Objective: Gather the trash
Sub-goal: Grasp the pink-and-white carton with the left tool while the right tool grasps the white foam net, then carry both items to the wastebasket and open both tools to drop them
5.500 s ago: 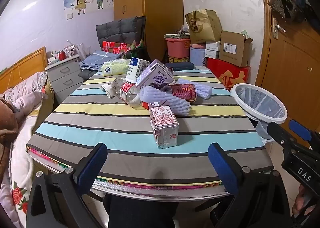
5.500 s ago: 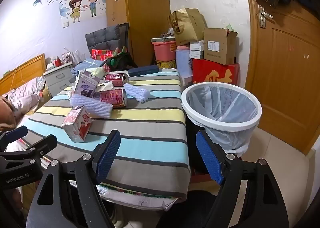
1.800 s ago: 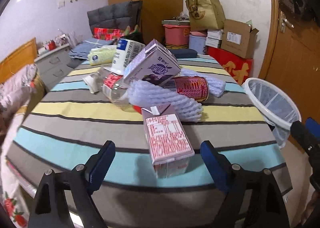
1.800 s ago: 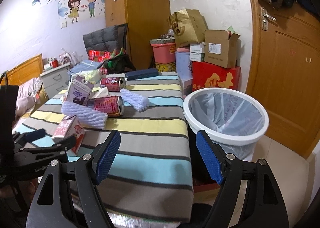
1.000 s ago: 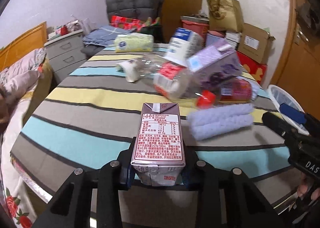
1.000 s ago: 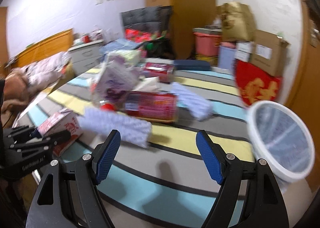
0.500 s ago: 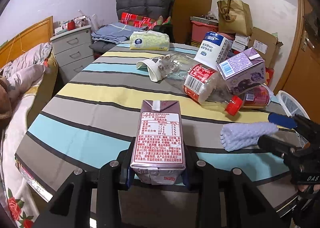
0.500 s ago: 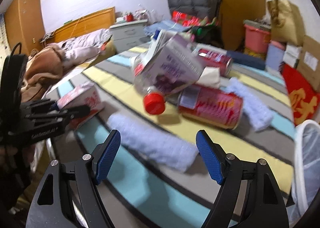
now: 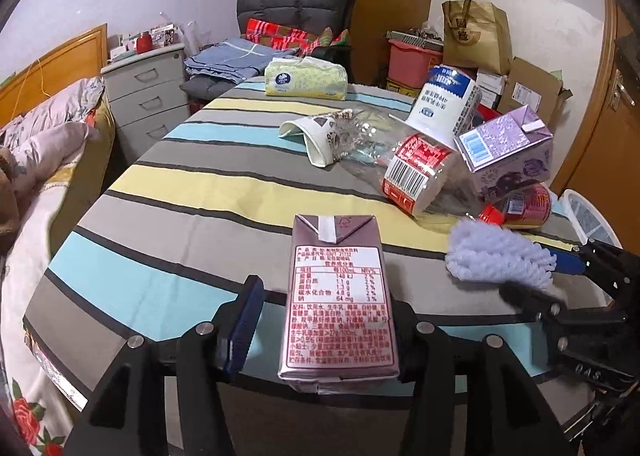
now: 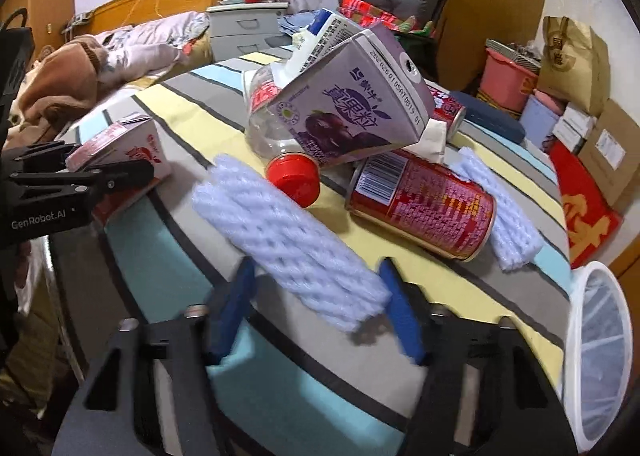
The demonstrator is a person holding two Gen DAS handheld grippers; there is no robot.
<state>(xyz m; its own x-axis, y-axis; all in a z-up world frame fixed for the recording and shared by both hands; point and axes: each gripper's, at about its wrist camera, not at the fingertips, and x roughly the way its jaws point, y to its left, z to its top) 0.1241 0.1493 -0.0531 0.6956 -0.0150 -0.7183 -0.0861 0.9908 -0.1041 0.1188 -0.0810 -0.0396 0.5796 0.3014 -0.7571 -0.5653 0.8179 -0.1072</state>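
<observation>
Striped table [image 9: 192, 192] | left tool [image 9: 320, 320] opening, carton [image 9: 338, 296] between | right tool [image 10: 316, 308] closing round foam net [image 10: 288, 240]

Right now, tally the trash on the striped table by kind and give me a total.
Cartons: 3 (pink carton, purple carton, white-and-blue carton)
Foam nets: 2 (near foam net, far foam net)
Red cans: 2 (front can, back can)
Plastic bottle: 1
Paper cup: 1
Total: 9, leaving out the tissue pack.
</observation>
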